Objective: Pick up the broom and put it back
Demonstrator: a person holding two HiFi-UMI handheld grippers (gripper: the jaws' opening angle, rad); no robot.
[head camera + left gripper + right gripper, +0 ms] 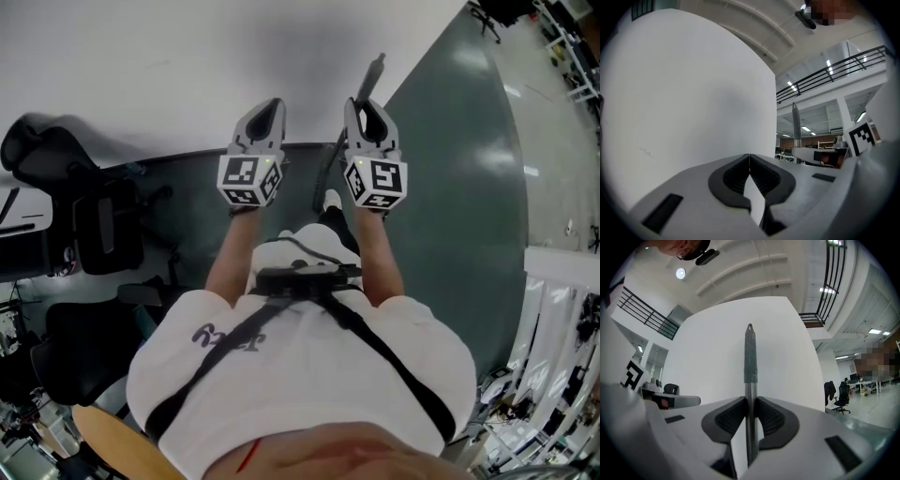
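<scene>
Grips broom (749,357) handle w/ right gripper (750,404); left gripper (749,159) pinched together, empty. Prob. light, stiff, slippery; better to hold mid-shaft.

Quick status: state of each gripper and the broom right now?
left gripper: shut, nothing between the jaws.
right gripper: shut on the broom, clamped on its handle.
broom: held, handle upright; its head is out of sight.
</scene>
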